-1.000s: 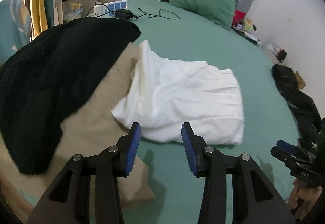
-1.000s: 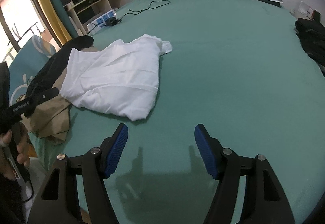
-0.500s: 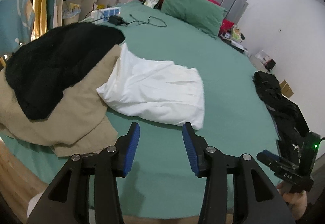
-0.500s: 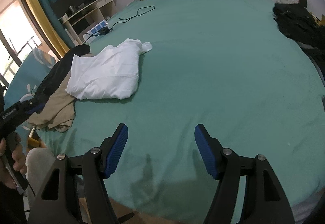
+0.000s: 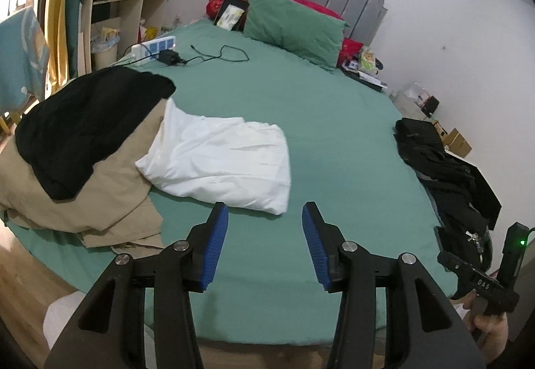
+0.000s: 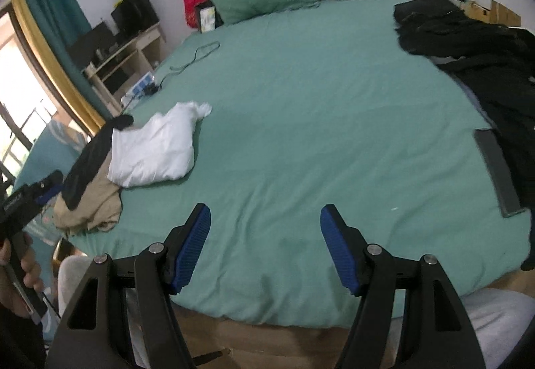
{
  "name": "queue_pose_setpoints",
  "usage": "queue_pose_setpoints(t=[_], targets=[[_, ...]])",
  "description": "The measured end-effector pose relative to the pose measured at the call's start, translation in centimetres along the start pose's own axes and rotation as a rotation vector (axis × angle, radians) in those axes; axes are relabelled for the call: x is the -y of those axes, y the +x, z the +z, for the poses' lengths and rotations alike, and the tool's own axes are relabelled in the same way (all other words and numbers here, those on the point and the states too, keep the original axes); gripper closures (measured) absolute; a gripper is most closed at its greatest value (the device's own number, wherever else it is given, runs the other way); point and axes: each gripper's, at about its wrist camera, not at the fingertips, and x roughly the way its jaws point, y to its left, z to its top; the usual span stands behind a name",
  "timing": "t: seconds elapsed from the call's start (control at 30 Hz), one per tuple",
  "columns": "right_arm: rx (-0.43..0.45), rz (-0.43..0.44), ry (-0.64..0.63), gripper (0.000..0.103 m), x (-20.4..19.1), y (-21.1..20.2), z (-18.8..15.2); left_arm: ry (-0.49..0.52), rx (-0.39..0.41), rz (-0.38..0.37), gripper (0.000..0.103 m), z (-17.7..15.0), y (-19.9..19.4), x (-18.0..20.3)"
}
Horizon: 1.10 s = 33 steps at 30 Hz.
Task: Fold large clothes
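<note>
Left tongs (image 5: 264, 218) opening, empty | right tongs (image 6: 264, 221) spread, empty | white garment (image 5: 220, 161) folded

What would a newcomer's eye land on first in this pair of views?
Probably the white folded garment on the green bed, bright against the sheet, its left edge resting on a tan garment topped by a black one. Next, the dark clothes pile on the bed's right side. Both tongs, left and right, hang empty above the near edge, the left opening.
</note>
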Motion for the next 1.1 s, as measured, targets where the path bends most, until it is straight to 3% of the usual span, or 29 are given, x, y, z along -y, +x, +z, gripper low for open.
queue_pose_setpoints(t=[0.2,0.43,0.93,1.1], targets=[[0.065,-0.044,-0.015,0.034,0.9,-3.3,0.8,0.051,0.104,0.010,0.054,0.6,-3.2,3.5],[0.157,-0.076,-0.060,0.023,0.5,-7.5,1.9,0.137,0.219,-0.001,0.053,1.7,-7.3,6.9],[0.360,-0.124,-0.153,0.016,-2.3,-16.0,4.0,0.211,0.354,-0.017,0.053,2.9,-13.2,10.9],[0.449,-0.126,-0.203,0.008,-4.0,-19.5,4.6,0.244,0.430,-0.015,0.053,2.8,-15.5,12.4]])
